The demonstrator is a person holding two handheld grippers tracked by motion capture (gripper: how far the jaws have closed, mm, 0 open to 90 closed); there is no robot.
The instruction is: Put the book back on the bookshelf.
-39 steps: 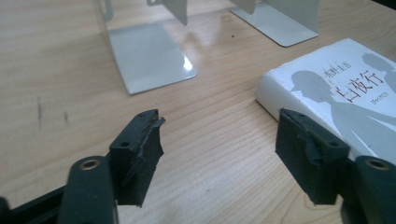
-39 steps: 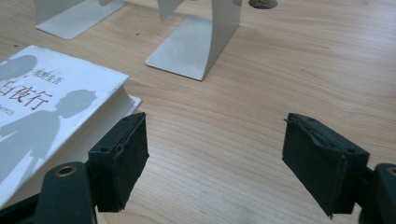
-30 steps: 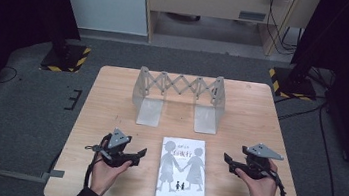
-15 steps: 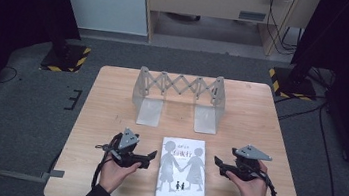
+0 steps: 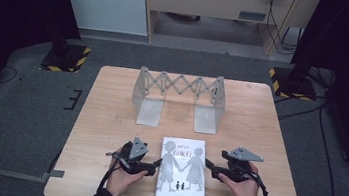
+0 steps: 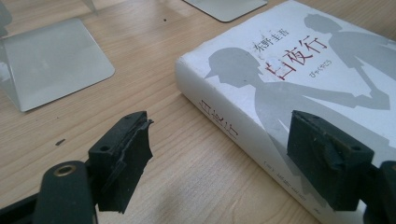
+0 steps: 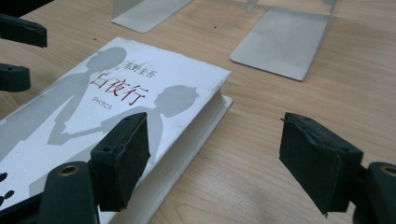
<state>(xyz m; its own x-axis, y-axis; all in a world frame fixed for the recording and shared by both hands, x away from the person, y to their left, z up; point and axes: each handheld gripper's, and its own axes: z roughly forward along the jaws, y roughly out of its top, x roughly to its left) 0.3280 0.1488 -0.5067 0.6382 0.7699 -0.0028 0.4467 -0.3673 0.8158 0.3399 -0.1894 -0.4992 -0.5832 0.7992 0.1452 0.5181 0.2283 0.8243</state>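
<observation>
Two tools flank our white hardcover book (image 5: 182, 171), lying flat at the worktop's (image 5: 111, 105) near edge: left tool (image 5: 156, 165) just closing somewhat, right tool (image 5: 208, 165) open, neither gripping it.

This looks like a lab or test room. A bare wooden table (image 5: 109, 120) stands on grey carpet (image 5: 18, 124), between hazard-striped stand bases (image 5: 64, 59), black curtains (image 5: 13, 2) and trailing cables (image 5: 328, 142).
</observation>
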